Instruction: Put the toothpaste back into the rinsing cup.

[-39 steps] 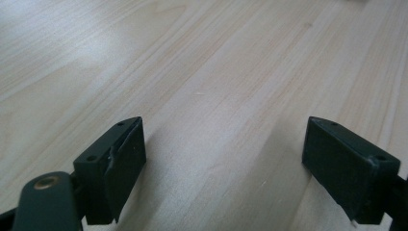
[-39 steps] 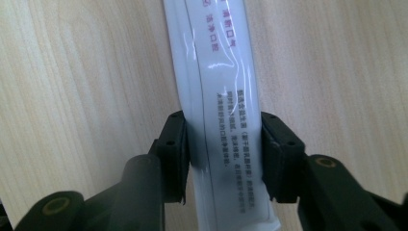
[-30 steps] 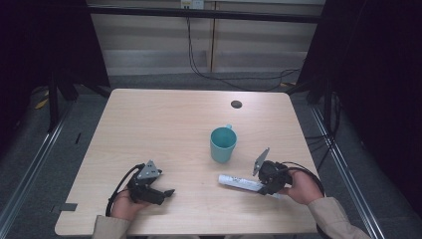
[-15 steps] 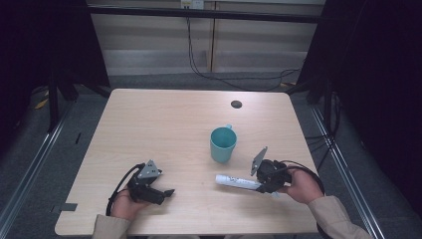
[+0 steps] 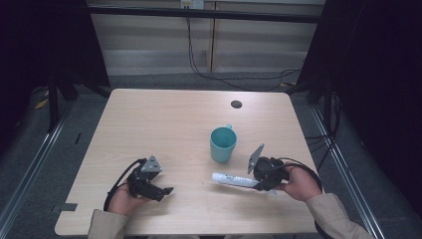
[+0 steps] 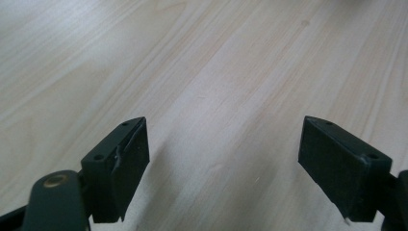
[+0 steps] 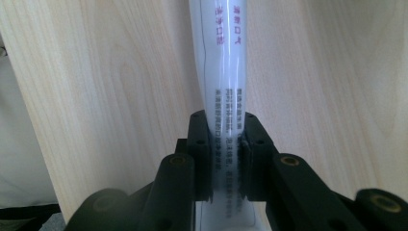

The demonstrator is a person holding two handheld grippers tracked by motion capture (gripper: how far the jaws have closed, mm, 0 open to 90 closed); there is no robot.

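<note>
Near the front right corner of the tabletop (image 5: 149, 124) sits a white toothpaste tube (image 5: 234, 179), lying roughly parallel to the front edge with its free end pointing toward the middle. It's a soft plastic tube, so I'd guess light and squishy with a slick printed skin. The right gripper (image 5: 262, 185) has its fingers (image 7: 199, 154) pinching the tube (image 7: 223, 96) across the flat crimped end, which looks like the smart spot: flat, stiffer, and no paste to squeeze out. Held from one end like that, the long body will probably droop or swing a bit, so easy does it. Just behind the tube, toward the middle of the tabletop, stands a teal cup (image 5: 223, 143), upright and open. Over by the front left corner, the left gripper (image 5: 161, 191) rests with its fingers (image 6: 125, 159) spread wide, nothing between them.
</note>
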